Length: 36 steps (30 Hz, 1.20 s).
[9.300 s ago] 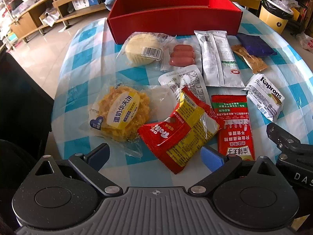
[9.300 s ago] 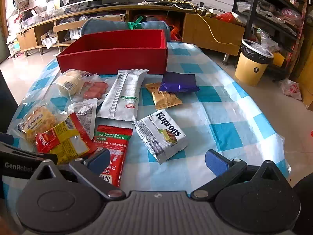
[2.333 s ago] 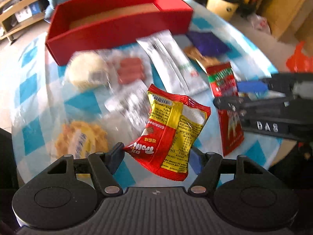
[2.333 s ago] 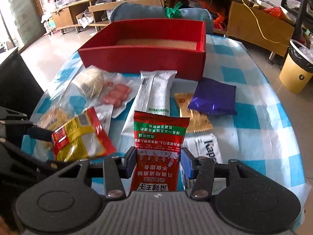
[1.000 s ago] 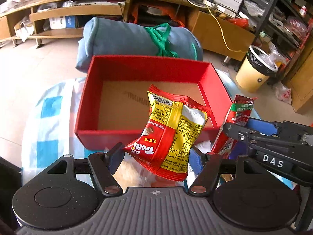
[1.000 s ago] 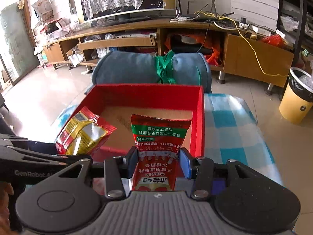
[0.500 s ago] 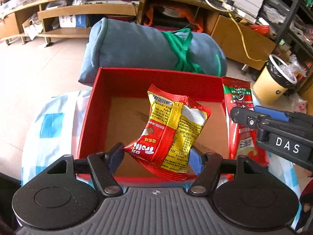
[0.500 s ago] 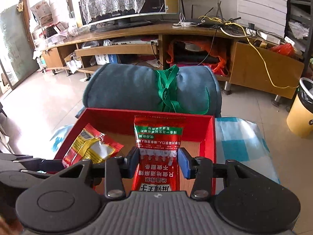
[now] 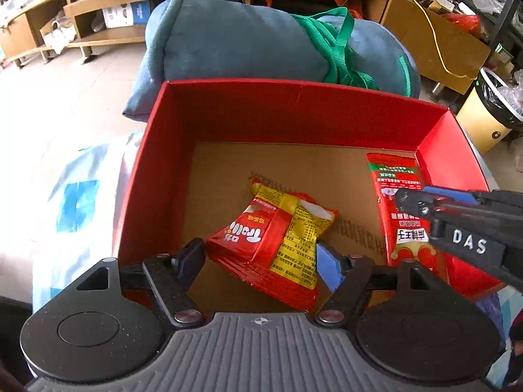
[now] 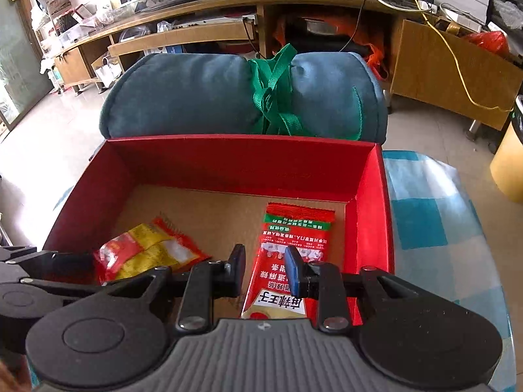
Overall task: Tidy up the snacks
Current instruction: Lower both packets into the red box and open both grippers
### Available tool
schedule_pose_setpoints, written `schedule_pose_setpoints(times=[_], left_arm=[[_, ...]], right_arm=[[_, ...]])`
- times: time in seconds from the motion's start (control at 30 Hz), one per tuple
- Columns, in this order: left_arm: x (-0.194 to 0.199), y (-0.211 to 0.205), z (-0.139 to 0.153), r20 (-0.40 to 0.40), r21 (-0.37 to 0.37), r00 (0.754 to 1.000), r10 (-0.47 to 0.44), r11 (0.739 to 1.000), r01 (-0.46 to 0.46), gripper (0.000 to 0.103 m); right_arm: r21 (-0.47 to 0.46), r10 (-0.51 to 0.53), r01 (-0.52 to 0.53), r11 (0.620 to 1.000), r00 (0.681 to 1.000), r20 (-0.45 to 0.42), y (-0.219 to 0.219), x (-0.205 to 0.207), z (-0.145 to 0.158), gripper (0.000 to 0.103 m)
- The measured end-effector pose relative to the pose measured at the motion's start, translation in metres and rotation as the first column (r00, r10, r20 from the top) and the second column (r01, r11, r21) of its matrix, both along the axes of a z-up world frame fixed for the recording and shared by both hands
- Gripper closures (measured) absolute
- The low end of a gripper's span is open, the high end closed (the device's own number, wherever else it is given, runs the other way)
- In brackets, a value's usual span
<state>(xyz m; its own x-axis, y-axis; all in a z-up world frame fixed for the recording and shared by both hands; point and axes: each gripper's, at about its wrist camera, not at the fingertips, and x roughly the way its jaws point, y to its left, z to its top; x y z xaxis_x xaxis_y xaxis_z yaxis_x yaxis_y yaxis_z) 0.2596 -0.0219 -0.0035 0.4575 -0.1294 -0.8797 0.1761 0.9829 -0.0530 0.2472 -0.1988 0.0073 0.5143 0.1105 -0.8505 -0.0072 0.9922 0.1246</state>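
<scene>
The red box [image 9: 294, 111] [image 10: 242, 163] sits under both grippers. The red-and-yellow snack bag [image 9: 274, 238] [image 10: 147, 254] lies on the box's cardboard floor, between the fingers of my left gripper [image 9: 261, 258], which is open. The long red-and-green packet [image 9: 402, 209] [image 10: 291, 251] lies flat along the box's right wall. My right gripper [image 10: 264, 271] is open just above its near end and shows from the side in the left wrist view [image 9: 457, 222].
A rolled blue cushion tied with green strap [image 9: 261, 39] [image 10: 242, 98] lies just behind the box. The blue-checked tablecloth [image 10: 431, 215] shows to the right. A yellow bin [image 9: 487, 117] stands on the floor at the far right.
Both grippers have lowered into the box and opened. The red-and-yellow bag and the red-and-green packet have dropped out of the fingers onto the box floor.
</scene>
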Motion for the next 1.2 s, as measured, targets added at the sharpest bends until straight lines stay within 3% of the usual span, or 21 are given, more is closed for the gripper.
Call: schedule_pose_setpoints(times=[0.3,1.2], left_arm=[[0.000,0.003,0.011,0.031,0.018,1.000,-0.008,1.000,0.007,0.017],[-0.035,0.011,0.048,0.114,-0.007,0.994,-0.002,1.000,0.003,0.013]], right_arm=[[-0.007,0.006,-0.006,1.000,1.000,0.001,0.002,-0.003,0.002,0.079],[-0.026,0.025,-0.023,0.999,0.995,0.096,0.014,-0.043,0.045,0.073]])
